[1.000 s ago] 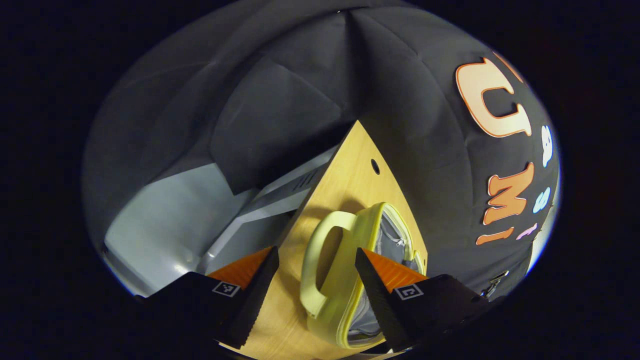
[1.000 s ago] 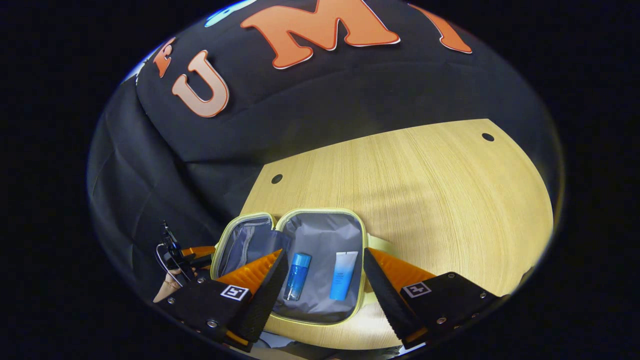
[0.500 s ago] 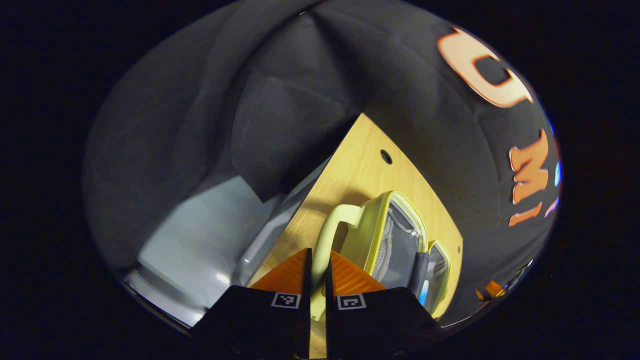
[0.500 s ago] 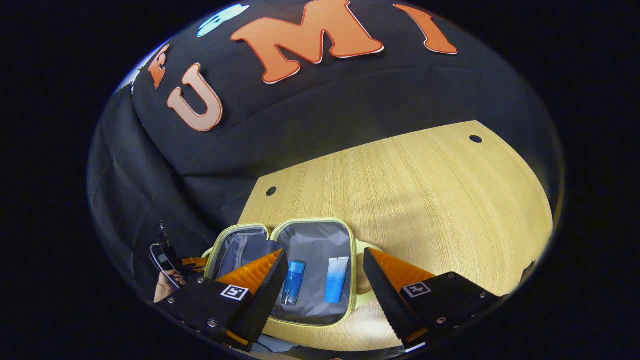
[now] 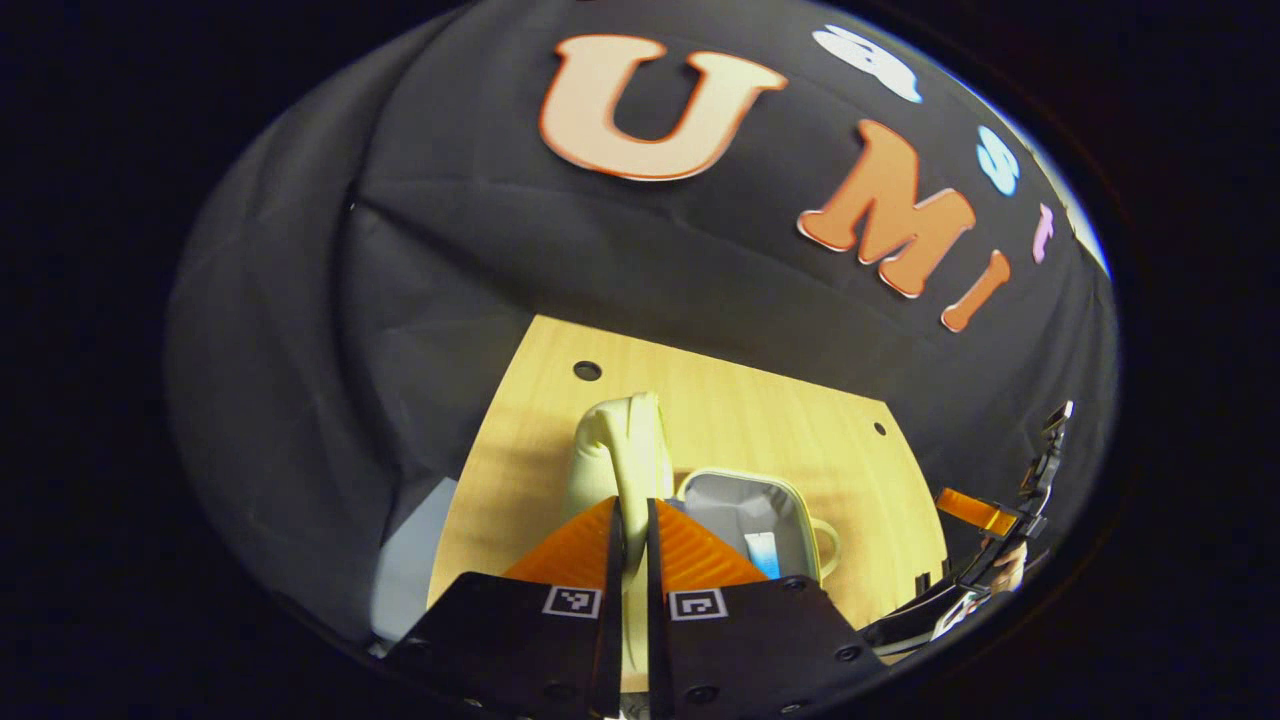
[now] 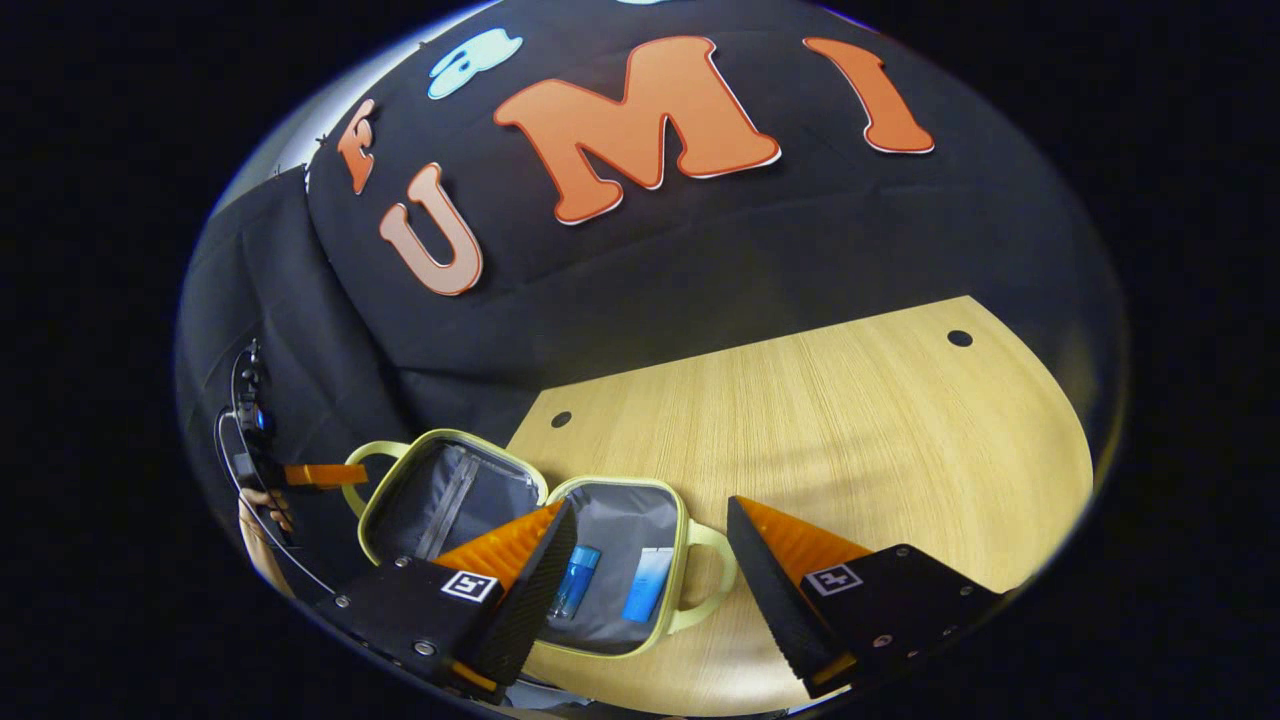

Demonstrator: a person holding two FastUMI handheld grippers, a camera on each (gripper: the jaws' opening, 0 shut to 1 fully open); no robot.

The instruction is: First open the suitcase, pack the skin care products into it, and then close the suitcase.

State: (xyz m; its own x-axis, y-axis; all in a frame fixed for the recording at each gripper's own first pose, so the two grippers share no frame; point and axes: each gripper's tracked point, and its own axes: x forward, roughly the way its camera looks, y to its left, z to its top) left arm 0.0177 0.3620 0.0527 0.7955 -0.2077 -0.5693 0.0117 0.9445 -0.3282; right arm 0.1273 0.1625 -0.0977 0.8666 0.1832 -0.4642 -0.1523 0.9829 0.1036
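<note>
Suitcase [image 6: 600, 560] lies open at the table's [image 6: 850, 420] near-left corner, its lid handle [image 5: 625, 440] clamped by the left gripper [image 5: 630, 545]; right gripper [image 6: 650, 570] hangs spread above, wide bare tabletop beyond.

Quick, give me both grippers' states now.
Left gripper: shut on the lid handle of the suitcase.
Right gripper: open, holding nothing, above the suitcase.
</note>
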